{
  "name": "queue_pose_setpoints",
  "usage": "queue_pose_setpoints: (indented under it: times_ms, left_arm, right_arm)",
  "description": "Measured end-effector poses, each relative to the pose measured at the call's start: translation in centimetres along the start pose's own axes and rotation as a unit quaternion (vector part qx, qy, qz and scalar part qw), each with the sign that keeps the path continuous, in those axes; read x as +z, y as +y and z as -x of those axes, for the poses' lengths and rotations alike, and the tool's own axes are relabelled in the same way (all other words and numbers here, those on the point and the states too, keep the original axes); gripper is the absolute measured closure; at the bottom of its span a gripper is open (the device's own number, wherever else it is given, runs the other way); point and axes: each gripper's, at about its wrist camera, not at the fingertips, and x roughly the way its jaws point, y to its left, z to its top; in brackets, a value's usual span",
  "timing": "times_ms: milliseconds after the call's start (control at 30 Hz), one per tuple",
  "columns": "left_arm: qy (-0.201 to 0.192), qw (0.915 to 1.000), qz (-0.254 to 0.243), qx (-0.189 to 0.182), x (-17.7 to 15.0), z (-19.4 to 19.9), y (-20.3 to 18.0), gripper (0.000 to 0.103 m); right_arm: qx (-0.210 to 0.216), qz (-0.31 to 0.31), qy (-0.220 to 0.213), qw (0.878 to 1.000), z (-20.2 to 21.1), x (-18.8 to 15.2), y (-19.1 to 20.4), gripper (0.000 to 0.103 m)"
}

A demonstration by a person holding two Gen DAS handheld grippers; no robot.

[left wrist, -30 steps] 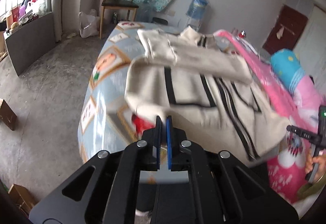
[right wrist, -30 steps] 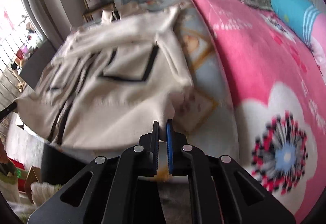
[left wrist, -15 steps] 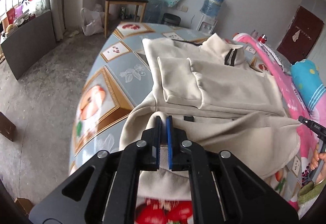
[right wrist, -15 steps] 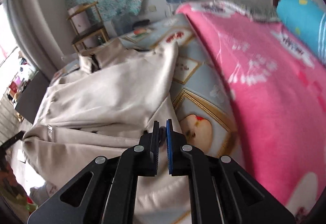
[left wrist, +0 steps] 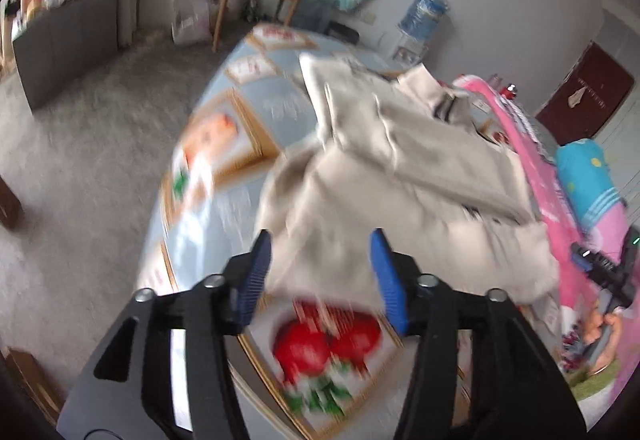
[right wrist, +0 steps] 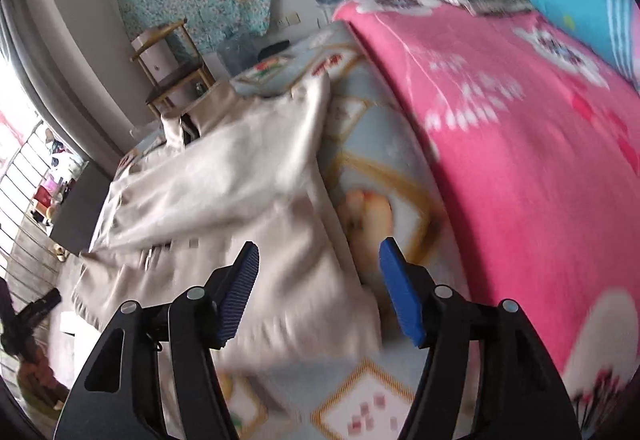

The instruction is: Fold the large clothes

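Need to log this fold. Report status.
Left gripper open, right gripper open. Cream jacket folded, lying free on bed sheet. Nothing in the way.

Both the left gripper and the right gripper are black plastic. Each has ridged blue pads and silver screws.
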Motion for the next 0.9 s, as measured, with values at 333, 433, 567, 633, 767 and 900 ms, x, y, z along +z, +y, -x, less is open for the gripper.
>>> queue_pose_setpoints:
  times_ms: [333, 433, 567, 633, 767, 900]
  left_arm:
    - [0.005, 0.9909, 0.13, -0.034, -2.4, -2.2, 2.5, 0.037]
    - [-0.023, 0.9845, 0.17, -0.036, -1.8, -2.8, 3.4, 0.037]
    - [-0.061, 0.9856, 0.155, 0.033, -1.4, -3.6, 2.3, 0.062]
    - [-0.067, 0.9888, 0.11, 0.076, -1.5, -3.8, 1.1, 0.069]
    - [-0.083, 0.9862, 0.002, 0.144, -1.8, -3.5, -2.1, 0.083]
    - [-0.129, 0.9741, -0.078, 0.168, -2.1, 0.2, -5.0, 0.088]
  right_arm:
    - [0.025, -0.084, 0.034, 0.996, -1.4, -4.6, -3.0, 0.04]
    - [0.03, -0.105, 0.01, 0.994, -2.2, -4.1, -3.2, 0.04]
    - [0.012, -0.102, -0.025, 0.994, -3.5, -3.1, -2.8, 0.04]
    - [-0.017, -0.069, -0.036, 0.997, -4.4, -2.6, -1.5, 0.04]
    - [-0.069, 0.013, -0.037, 0.997, -5.1, -2.0, 1.2, 0.079]
    - [-0.09, 0.071, -0.073, 0.991, -1.9, -1.6, 3.5, 0.088]
